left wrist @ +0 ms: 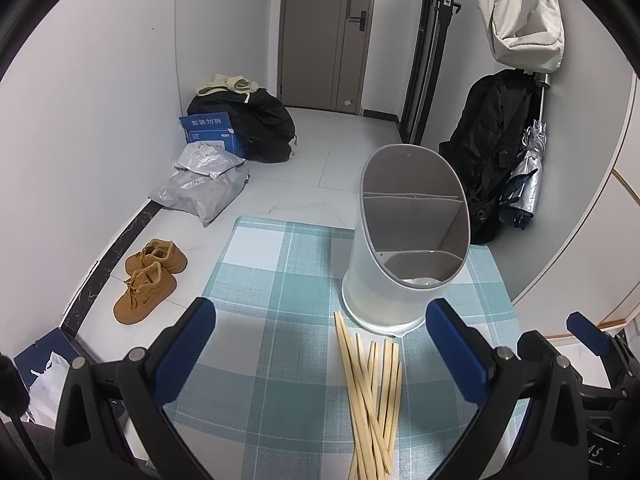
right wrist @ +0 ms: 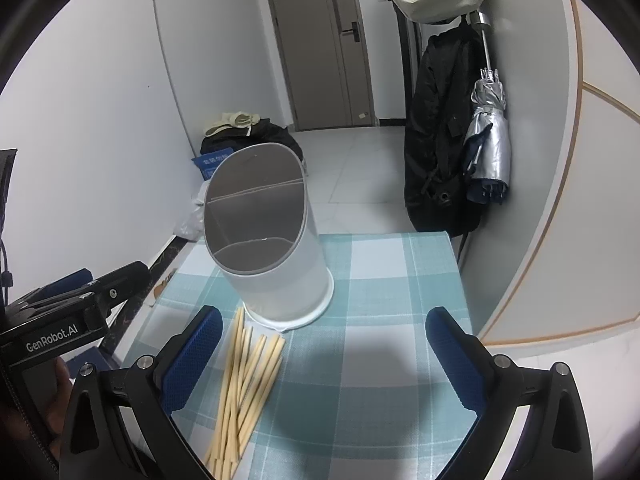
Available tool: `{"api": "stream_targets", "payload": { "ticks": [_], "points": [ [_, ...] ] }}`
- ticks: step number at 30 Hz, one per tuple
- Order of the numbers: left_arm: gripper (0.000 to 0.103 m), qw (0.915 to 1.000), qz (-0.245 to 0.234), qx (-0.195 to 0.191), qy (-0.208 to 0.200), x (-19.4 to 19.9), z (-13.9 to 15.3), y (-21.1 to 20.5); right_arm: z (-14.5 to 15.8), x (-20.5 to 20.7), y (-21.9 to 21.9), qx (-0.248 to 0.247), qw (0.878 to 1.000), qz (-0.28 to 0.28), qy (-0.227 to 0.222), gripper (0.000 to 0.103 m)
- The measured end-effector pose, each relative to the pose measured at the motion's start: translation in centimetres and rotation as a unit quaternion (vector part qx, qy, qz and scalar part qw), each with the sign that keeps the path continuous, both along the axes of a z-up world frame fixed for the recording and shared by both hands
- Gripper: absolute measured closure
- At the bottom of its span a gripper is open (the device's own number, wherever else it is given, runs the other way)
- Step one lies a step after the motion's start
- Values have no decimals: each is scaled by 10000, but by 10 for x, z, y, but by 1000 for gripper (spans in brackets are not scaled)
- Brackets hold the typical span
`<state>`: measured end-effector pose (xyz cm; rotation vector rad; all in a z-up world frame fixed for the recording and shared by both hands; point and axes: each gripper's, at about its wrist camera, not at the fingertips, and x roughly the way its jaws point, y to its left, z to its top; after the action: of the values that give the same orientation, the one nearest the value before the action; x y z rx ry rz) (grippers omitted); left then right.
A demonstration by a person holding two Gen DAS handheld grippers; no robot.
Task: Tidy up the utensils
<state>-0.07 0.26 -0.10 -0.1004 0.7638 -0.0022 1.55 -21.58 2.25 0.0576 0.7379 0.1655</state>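
Woven teal-and-white checked tablecloth fills the lower centre of both views, its far edge dropping straight to pale floor tiles. Standing on it, right of centre in the left wrist view, the white oval utensil holder, smooth plastic with a slanted grey-lined mouth and inner dividers, nothing inside. Just below its base, a loose fan of pale wooden chopsticks lying flat, tips nearly touching the holder. Left gripper spread wide, blue textured pads bare, chopsticks between them. Right gripper equally wide, holding nothing, chopsticks by its left finger, bare cloth ahead.
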Motion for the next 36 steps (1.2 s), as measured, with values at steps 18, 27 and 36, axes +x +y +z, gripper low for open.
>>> {"api": "stream_targets", "payload": {
  "ticks": [18,27,36],
  "points": [
    [1,10000,-29,-34,-30,-1,1,-1,1,-2,2,-75,9999,-14,-111,1],
    [1,9999,2,-106,3,-1,-1,3,2,-3,1,-60,9999,-22,-124,1],
    [1,9999,8,-115,11,-2,-1,3,2,-3,1,-15,9999,32,-135,1]
  ]
}}
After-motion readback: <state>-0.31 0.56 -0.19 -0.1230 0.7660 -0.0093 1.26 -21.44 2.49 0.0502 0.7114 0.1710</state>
